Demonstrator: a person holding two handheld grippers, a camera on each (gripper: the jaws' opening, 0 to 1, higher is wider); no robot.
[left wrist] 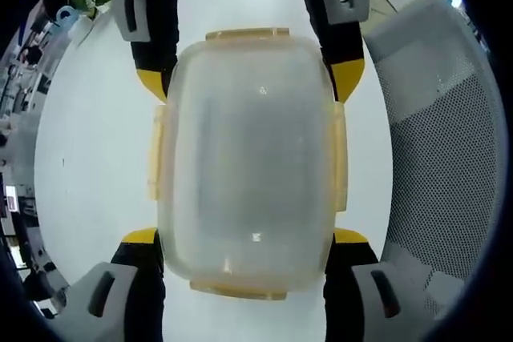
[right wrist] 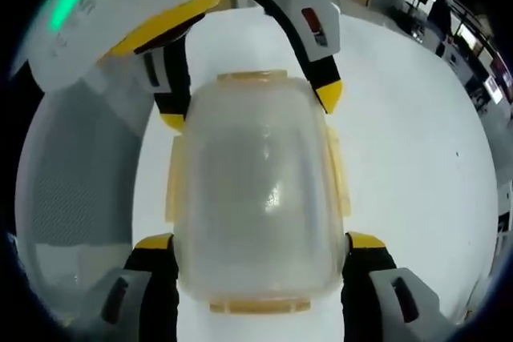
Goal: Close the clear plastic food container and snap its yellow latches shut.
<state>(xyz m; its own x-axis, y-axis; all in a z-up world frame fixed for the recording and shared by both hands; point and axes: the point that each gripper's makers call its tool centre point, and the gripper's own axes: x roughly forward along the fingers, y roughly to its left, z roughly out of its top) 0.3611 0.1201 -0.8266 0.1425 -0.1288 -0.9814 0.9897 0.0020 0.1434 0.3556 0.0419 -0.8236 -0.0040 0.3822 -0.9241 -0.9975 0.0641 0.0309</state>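
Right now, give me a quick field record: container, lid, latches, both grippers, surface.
container: clear plastic box, lying on the table between both grippers
lid: on the box, seated as far as can be told
latches: yellow, four, one per side; snapped or not cannot be told
left gripper: open, yellow-tipped jaws either side of the near end
right gripper: open, jaws either side of the opposite end
surface: white table
beside it: grey mesh chair

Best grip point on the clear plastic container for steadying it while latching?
Judging by its pose, grip the clear rectangular plastic container across its short ends, one tool per end, as both tools now straddle it. That leaves the yellow latches on the long sides free. The lid looks seated; the flat end walls suit parallel jaws.
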